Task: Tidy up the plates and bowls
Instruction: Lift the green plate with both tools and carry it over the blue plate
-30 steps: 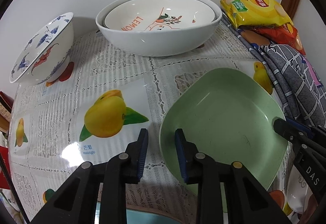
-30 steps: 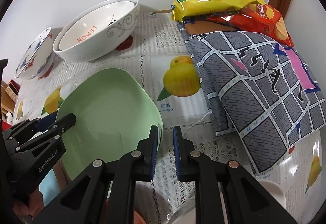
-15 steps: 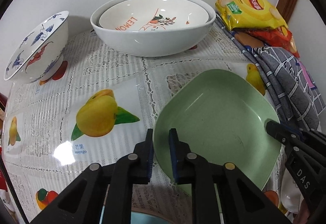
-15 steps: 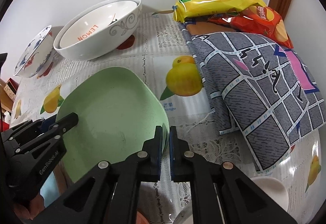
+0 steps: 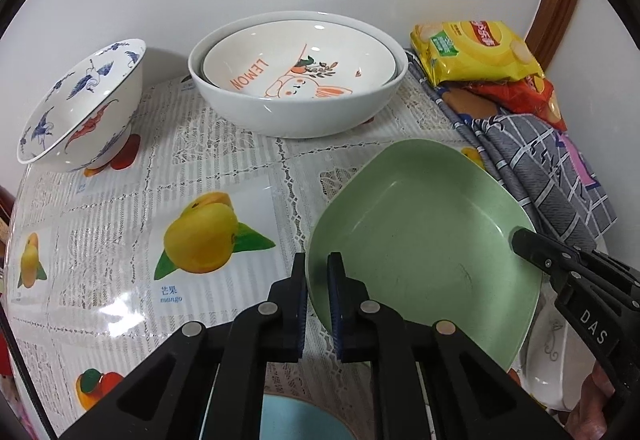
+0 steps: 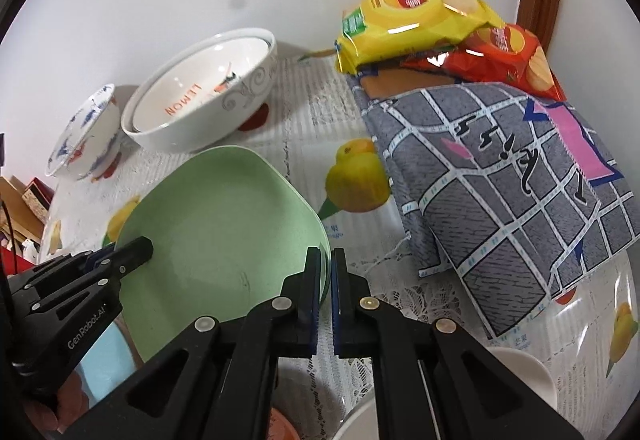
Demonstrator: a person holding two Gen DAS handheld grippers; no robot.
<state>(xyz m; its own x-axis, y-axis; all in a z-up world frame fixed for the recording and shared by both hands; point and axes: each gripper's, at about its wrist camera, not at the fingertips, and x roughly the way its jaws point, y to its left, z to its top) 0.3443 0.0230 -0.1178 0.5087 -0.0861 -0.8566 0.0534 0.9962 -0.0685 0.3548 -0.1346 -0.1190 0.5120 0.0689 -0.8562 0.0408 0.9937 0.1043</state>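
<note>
A square pale green plate (image 5: 424, 240) lies on the fruit-print tablecloth (image 5: 120, 240), also seen in the right wrist view (image 6: 216, 224). My left gripper (image 5: 317, 268) has its jaws still closing on the plate's left rim, pads on either side of the edge. My right gripper (image 6: 326, 264) is shut on the opposite rim; its tip shows in the left wrist view (image 5: 524, 240). Farther back a large white bowl (image 5: 280, 116) holds a nested "LEMON" bowl (image 5: 300, 68). A blue-and-white patterned bowl (image 5: 80, 108) leans at the left.
Yellow and red snack bags (image 6: 416, 16) and a grey checked cloth bundle (image 6: 500, 176) fill the right side by the wall. A light blue dish (image 5: 300, 420) sits under my left gripper. White dishes (image 6: 520, 372) lie near the front edge at right.
Both grippers have closed from a small gap onto the green plate's rims. The left view has drawn back and up slightly; the plate sits a little nearer in it.
</note>
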